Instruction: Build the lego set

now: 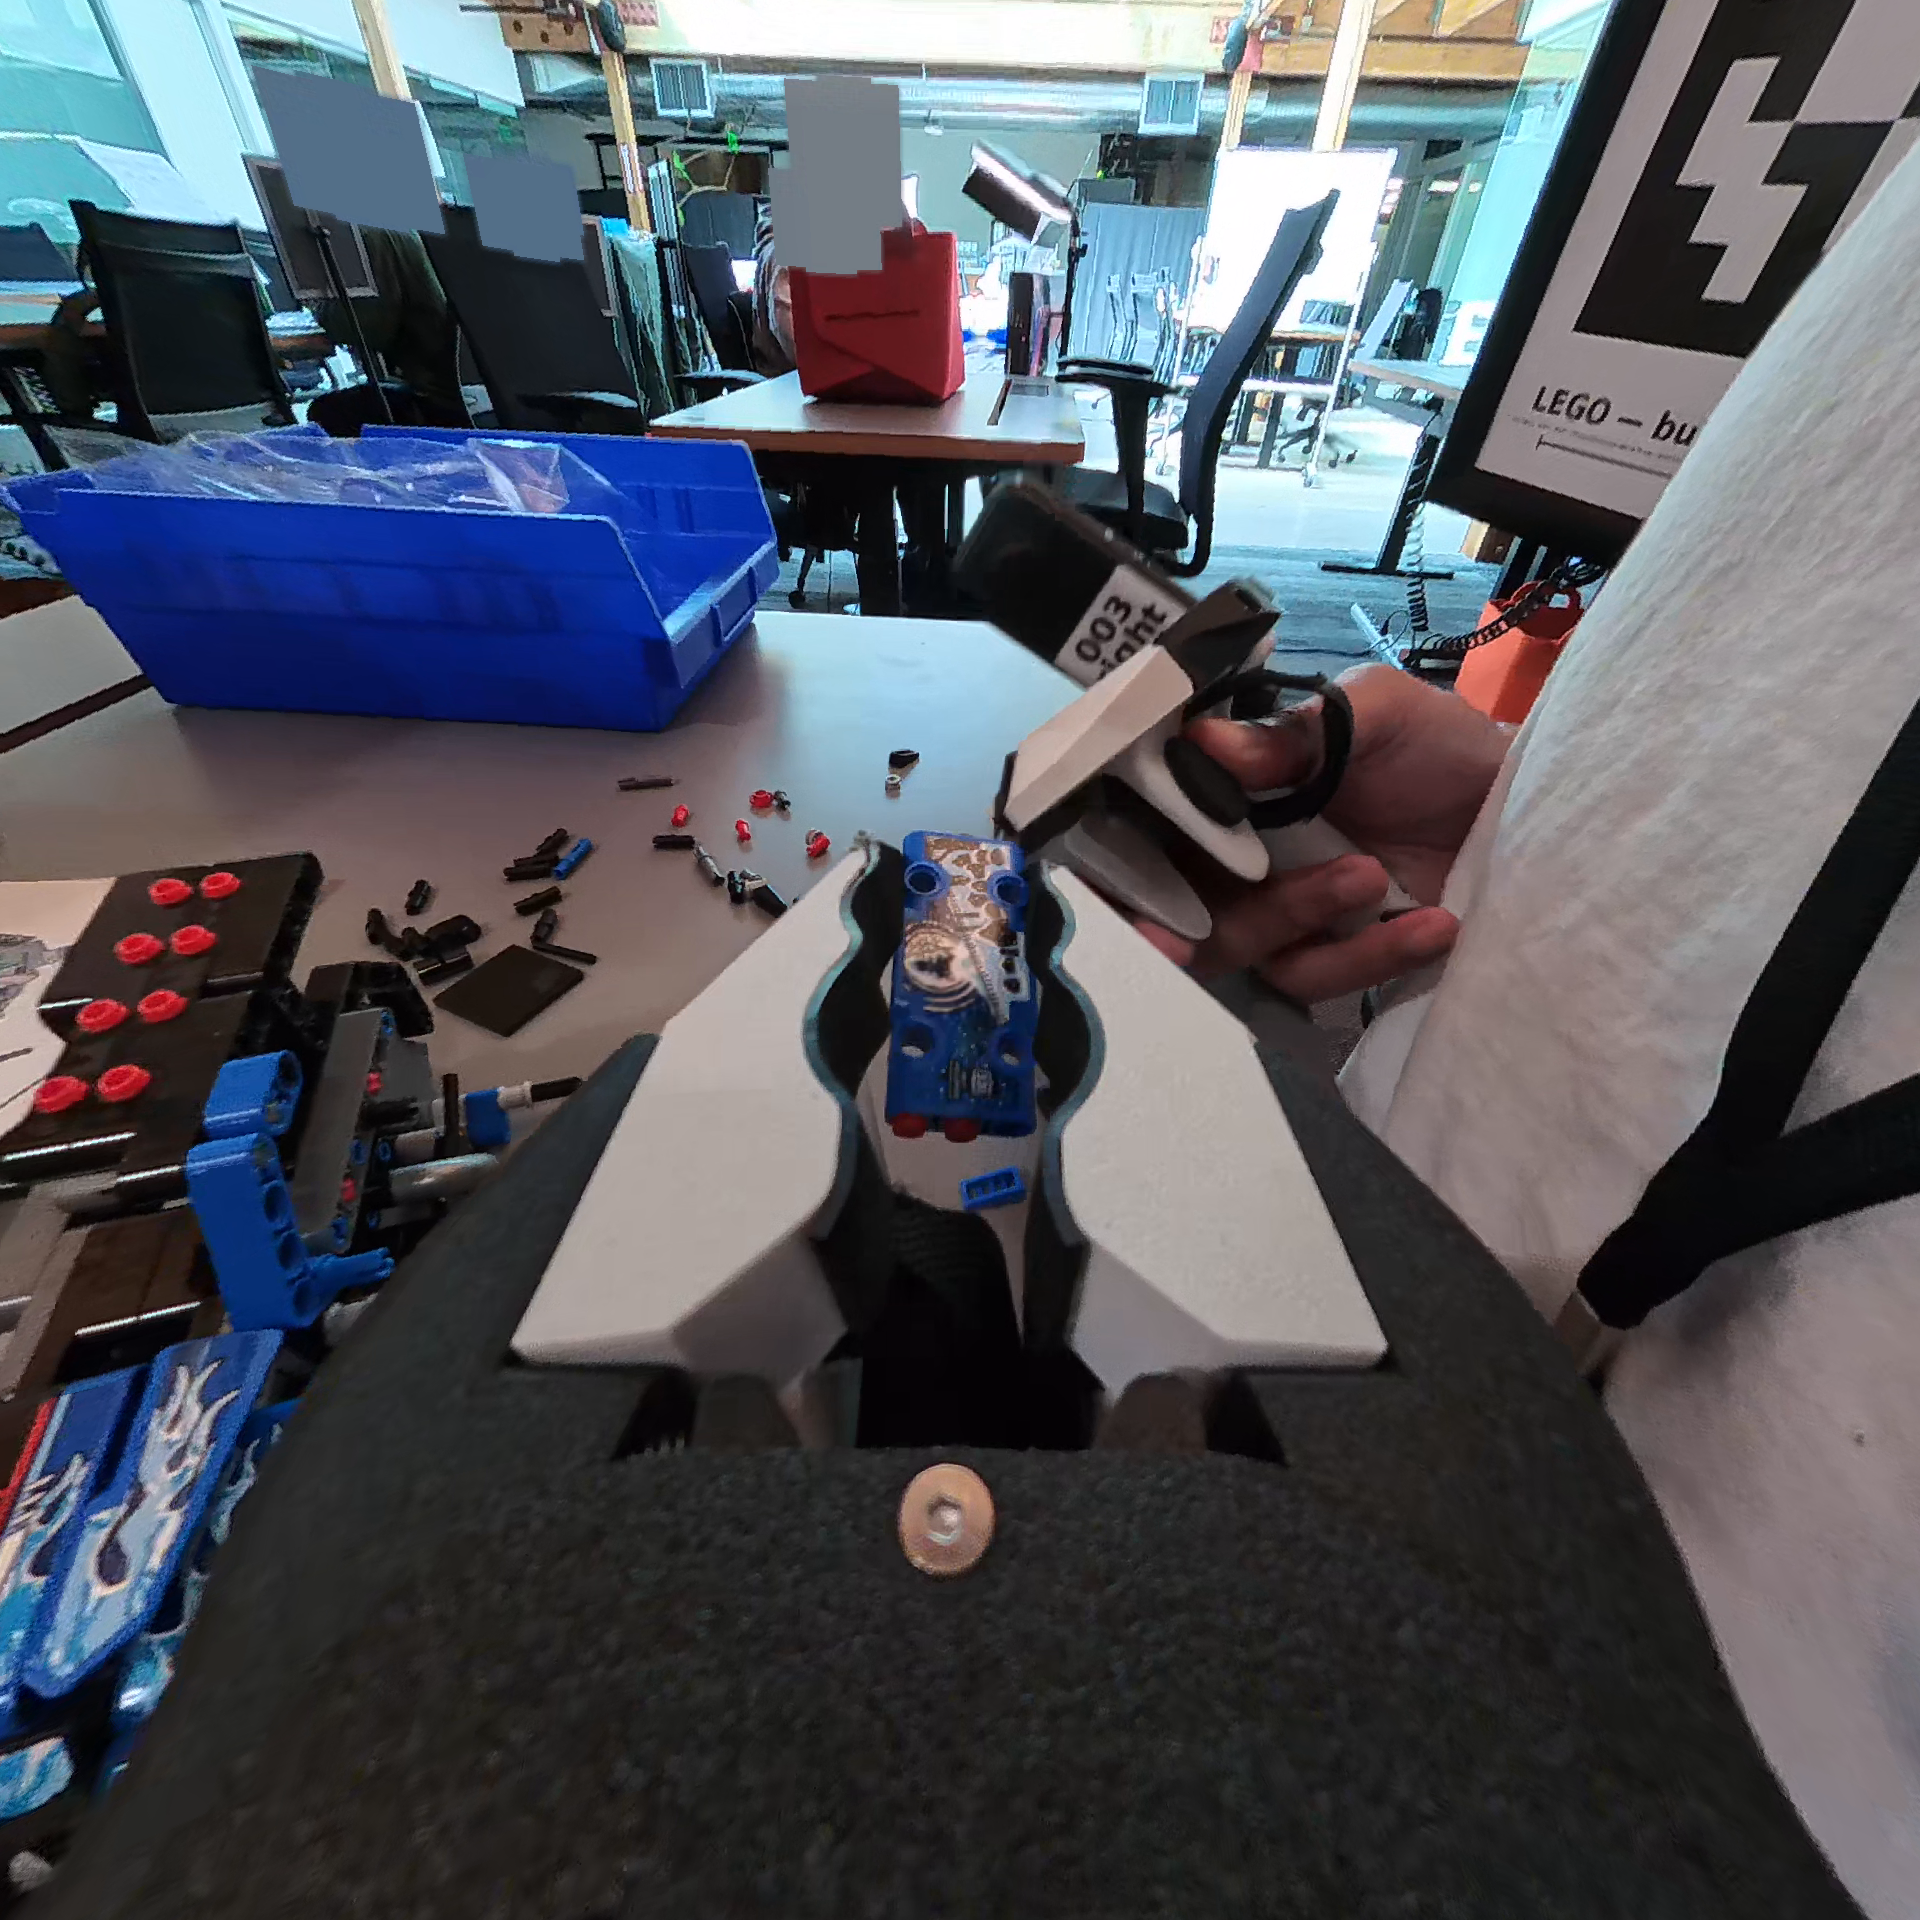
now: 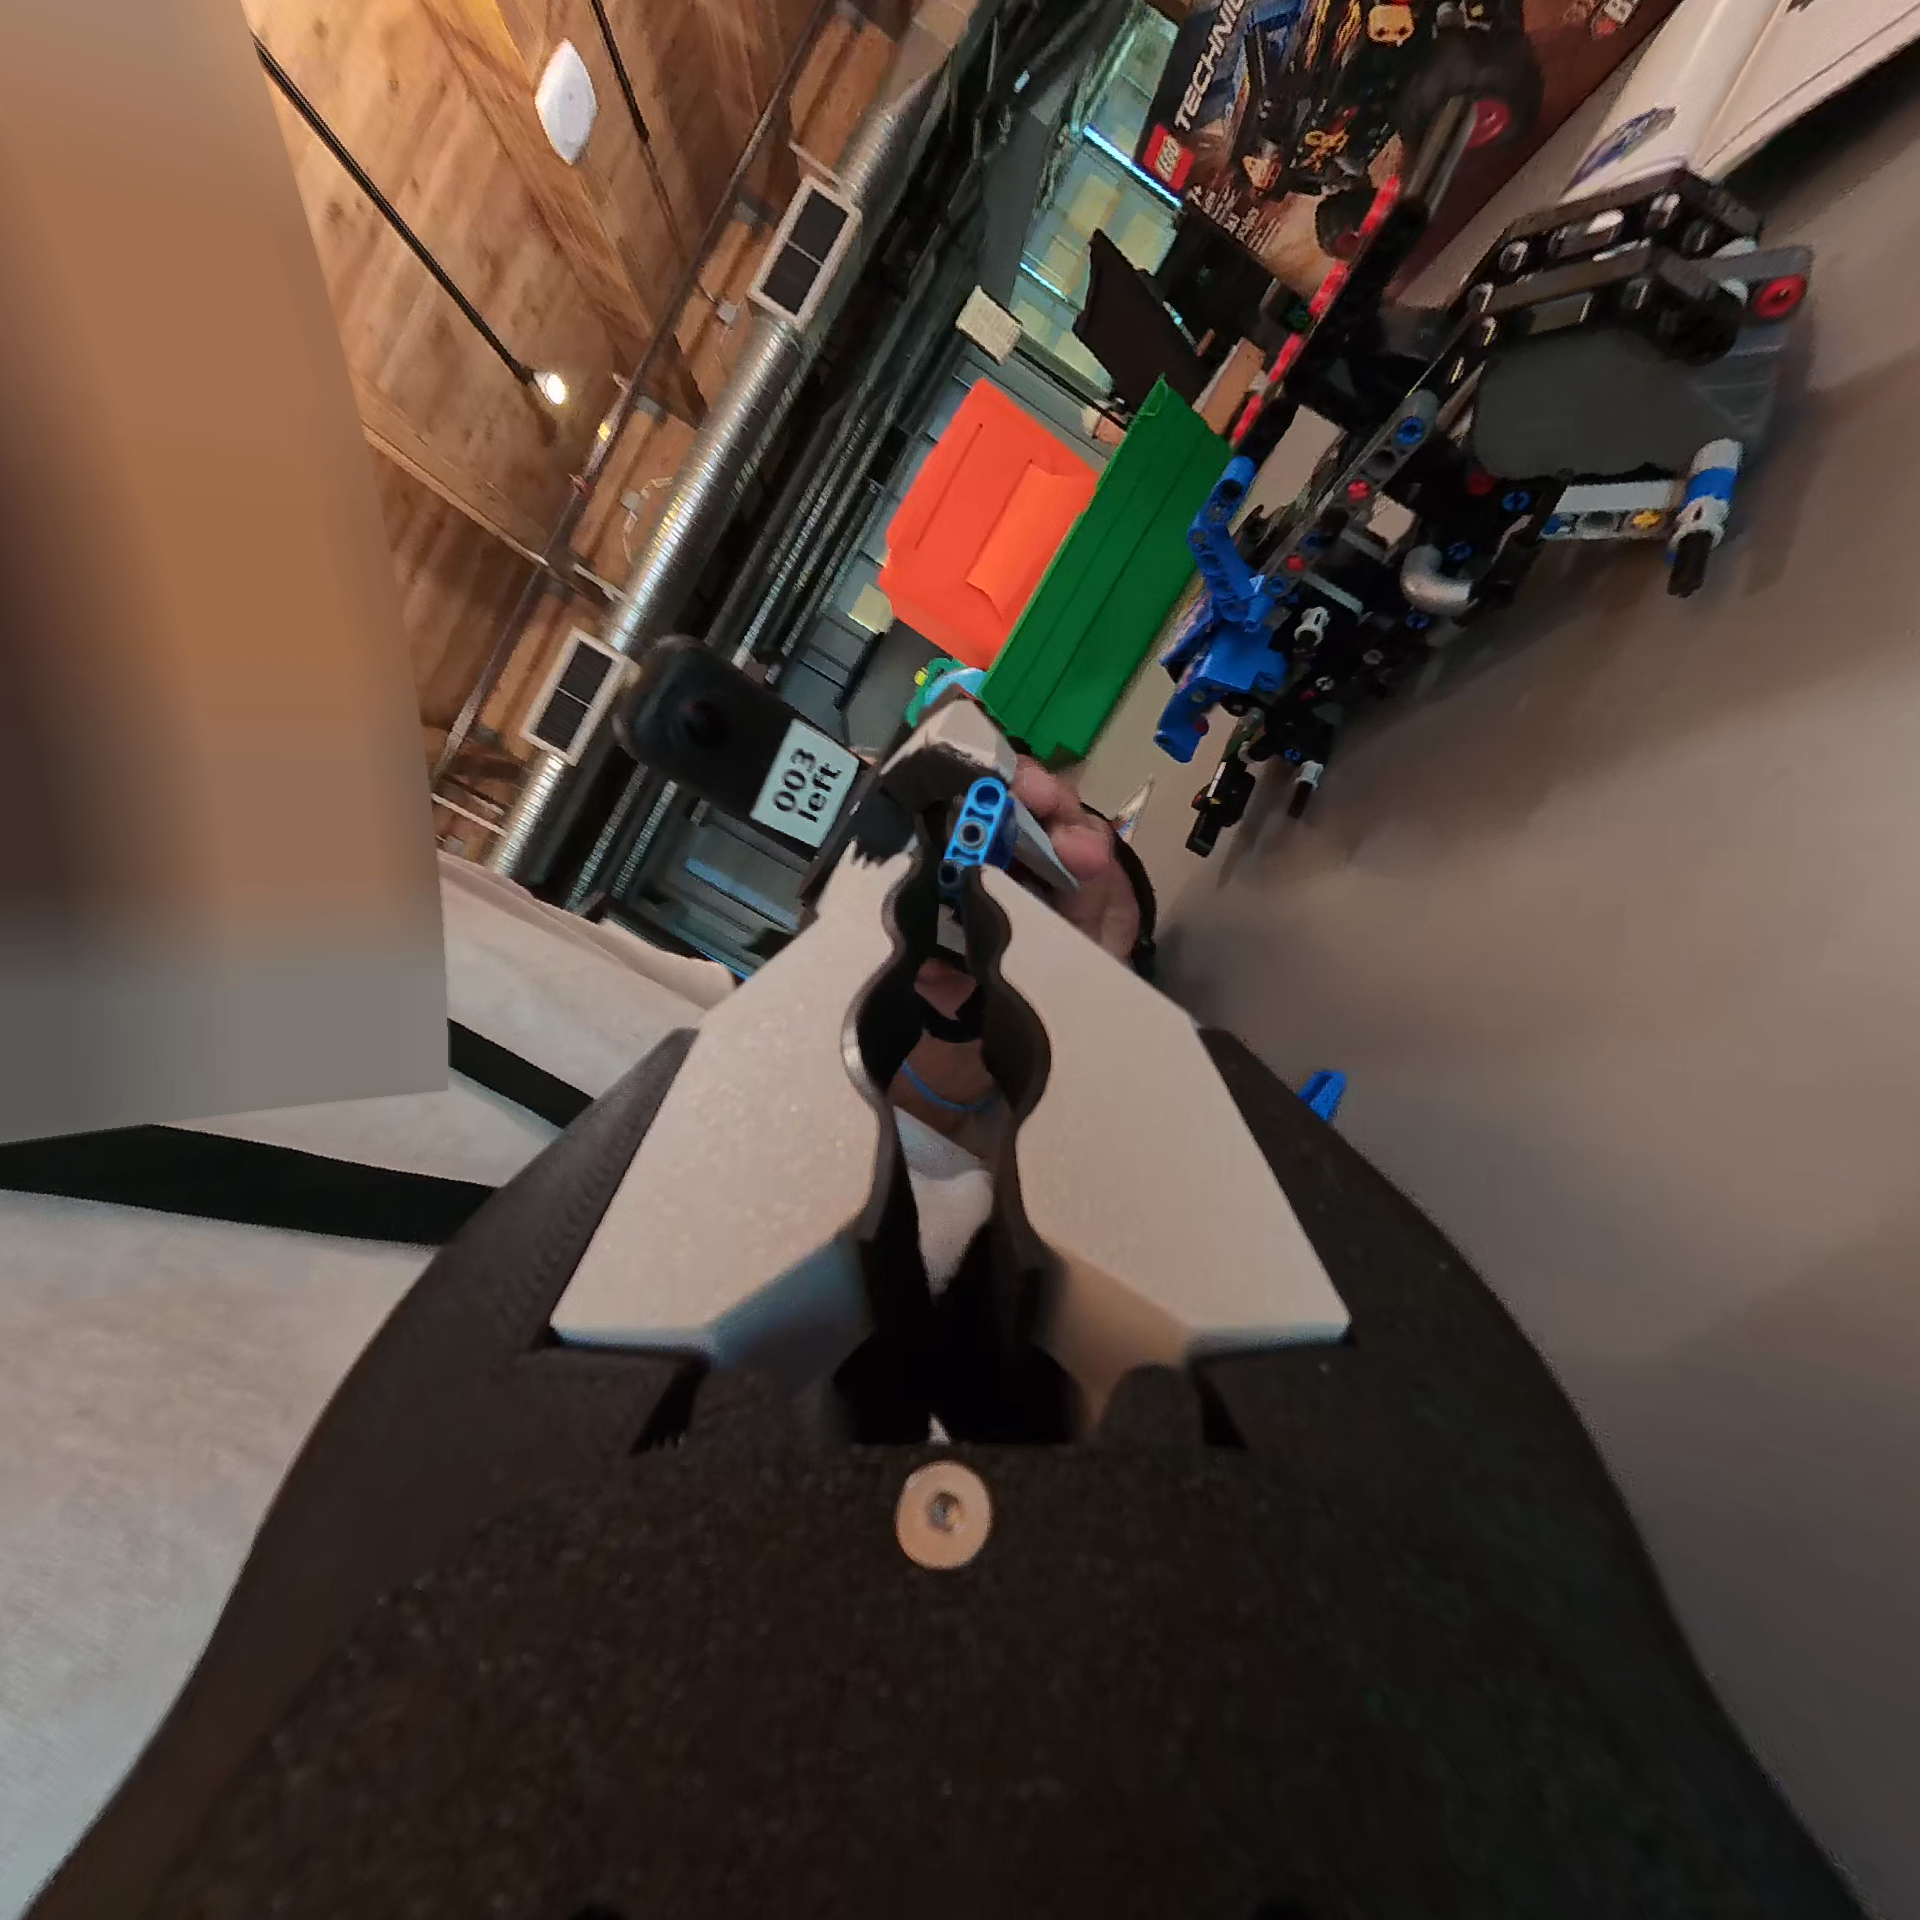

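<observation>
My left gripper is shut on a blue printed Lego panel with red pins at its near end, held above the grey table. My right gripper comes in from the right, held by a hand, with its tips at the panel's far end. In the right wrist view my right gripper is closed down on the blue panel's holed end, facing the left gripper. The partly built black and blue model lies at the left; it also shows in the right wrist view.
A blue bin stands at the back left. Loose black, red and blue pins and a black tile lie mid-table. A small blue piece lies under the left gripper. The person's white shirt fills the right. The Lego box and a green bin stand beyond the model. My left and right fingertips are right by each other. The black tile sits 15 cm or so from the ends of my left fingers.
</observation>
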Demonstrator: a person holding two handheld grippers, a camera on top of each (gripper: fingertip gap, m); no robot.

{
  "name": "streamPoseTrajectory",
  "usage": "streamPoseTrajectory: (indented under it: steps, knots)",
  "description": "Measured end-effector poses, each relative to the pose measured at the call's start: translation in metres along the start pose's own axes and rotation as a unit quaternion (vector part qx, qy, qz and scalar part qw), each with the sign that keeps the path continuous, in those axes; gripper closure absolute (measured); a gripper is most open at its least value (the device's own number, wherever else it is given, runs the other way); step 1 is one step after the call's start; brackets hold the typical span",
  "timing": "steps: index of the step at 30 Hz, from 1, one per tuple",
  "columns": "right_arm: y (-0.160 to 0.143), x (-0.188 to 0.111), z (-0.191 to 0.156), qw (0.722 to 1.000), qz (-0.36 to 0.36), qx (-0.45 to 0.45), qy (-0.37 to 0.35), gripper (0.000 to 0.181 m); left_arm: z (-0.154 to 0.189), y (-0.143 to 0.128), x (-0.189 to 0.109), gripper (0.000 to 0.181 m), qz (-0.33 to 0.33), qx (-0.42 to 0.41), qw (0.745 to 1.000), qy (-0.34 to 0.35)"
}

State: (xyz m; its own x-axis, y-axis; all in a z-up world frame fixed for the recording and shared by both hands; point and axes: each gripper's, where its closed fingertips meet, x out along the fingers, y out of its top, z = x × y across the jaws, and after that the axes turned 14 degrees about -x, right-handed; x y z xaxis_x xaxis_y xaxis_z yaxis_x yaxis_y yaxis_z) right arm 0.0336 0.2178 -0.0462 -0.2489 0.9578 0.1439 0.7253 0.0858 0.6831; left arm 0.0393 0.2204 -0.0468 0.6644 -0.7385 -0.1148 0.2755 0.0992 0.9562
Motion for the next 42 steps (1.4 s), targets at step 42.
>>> streamPoseTrajectory:
  steps: [42]
  knots:
    - [0.000,0.005,0.005,0.996,0.018,-0.071,-0.058,0.169,-0.004,-0.003,-0.001,0.159,-0.011,-0.016,1.000,0.005]
